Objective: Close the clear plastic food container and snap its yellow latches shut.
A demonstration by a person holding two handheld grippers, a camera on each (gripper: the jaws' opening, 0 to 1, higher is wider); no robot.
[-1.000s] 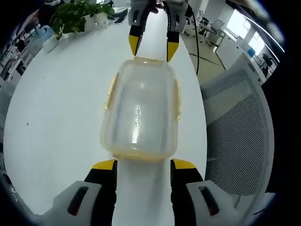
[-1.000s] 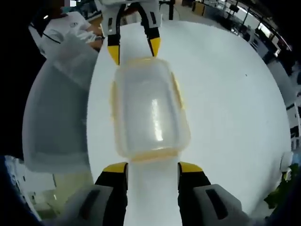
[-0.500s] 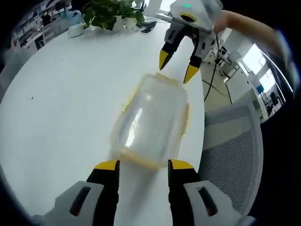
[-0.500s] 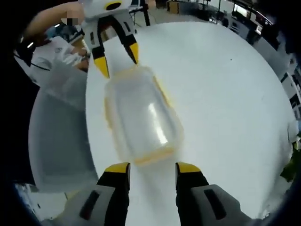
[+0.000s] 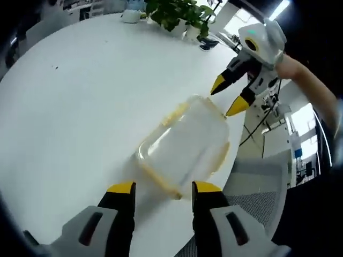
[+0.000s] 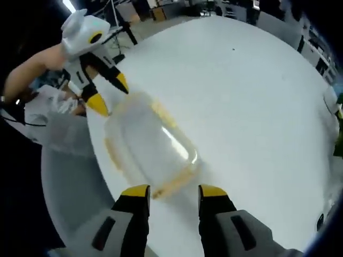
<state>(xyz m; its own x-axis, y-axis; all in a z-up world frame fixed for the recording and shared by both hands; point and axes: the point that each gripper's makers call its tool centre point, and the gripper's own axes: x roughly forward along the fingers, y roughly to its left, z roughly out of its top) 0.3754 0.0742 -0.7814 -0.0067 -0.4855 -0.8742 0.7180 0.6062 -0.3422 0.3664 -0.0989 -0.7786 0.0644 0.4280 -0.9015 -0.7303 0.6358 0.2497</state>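
I've got the clear plastic food container lying flat on the white table, near its edge, sitting diagonally across both gripper views. The lid is on top, with a glare streak across it. Yellow latches run along the long sides and the near short end; I think they're still unsnapped, but the blur makes that hard to call.

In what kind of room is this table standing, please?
Probably an office: a big white table with potted plants at its far edge, a mesh office chair beside it, and more desks behind.
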